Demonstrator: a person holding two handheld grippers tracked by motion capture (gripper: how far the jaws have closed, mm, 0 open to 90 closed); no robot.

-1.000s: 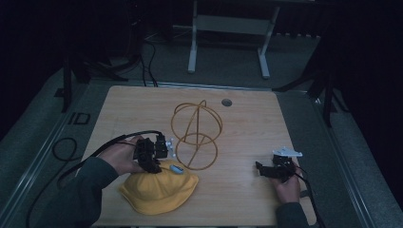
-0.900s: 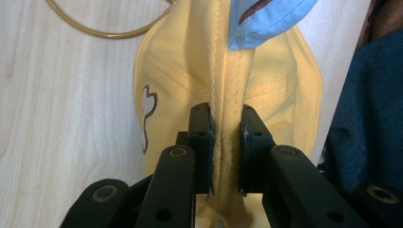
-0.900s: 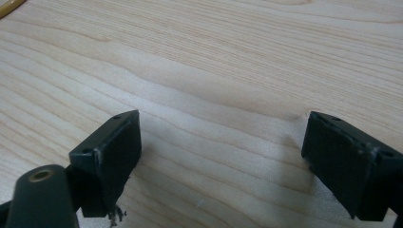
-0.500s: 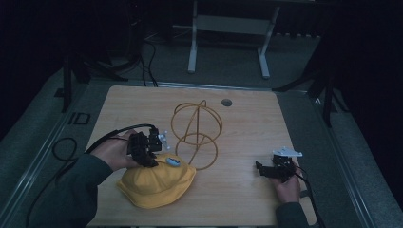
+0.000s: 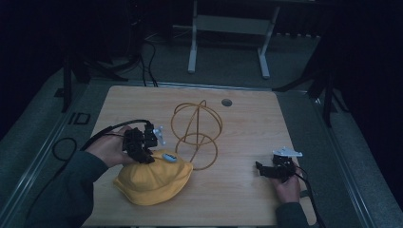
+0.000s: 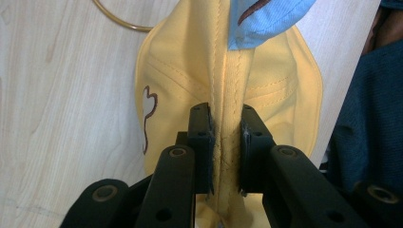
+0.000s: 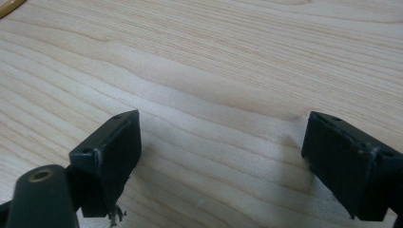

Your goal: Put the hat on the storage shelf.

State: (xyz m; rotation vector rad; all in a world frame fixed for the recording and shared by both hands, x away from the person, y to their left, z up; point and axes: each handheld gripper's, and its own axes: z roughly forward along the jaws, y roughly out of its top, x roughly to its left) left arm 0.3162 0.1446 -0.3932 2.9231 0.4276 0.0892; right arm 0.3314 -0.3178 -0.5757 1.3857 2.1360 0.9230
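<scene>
High view: a pale wooden tabletop (image 5: 247, 123) in a dark room; a yellow cap (image 5: 152, 180) lies toward seven o'clock of the tabletop, a small blue patch at its top edge; the left tongs (image 5: 142, 154), held by a hand in a dark sleeve, meet the cap at its eleven o'clock edge and pinch the fabric there; a gold wire frame (image 5: 197, 133) of joined hoops stands near the tabletop's middle, at one o'clock from the cap and just beside it; the right tongs (image 5: 261, 169) rest toward four o'clock, well apart from the cap, pointing toward nine o'clock; a small round grey fitting (image 5: 226, 102) sits near the twelve o'clock edge.

Left gripper view: the left tongs (image 6: 225, 147) are clenched on a raised ridge of the yellow cap (image 6: 280, 85) along a stitched seam; a blue label (image 6: 266, 19) sits at twelve o'clock; brown stitching marks the cap at nine o'clock; a curve of gold wire (image 6: 116, 19) shows at eleven o'clock.

Right gripper view: the right tongs (image 7: 221, 156) are released, spread wide over bare wood grain with nothing between them.
</scene>
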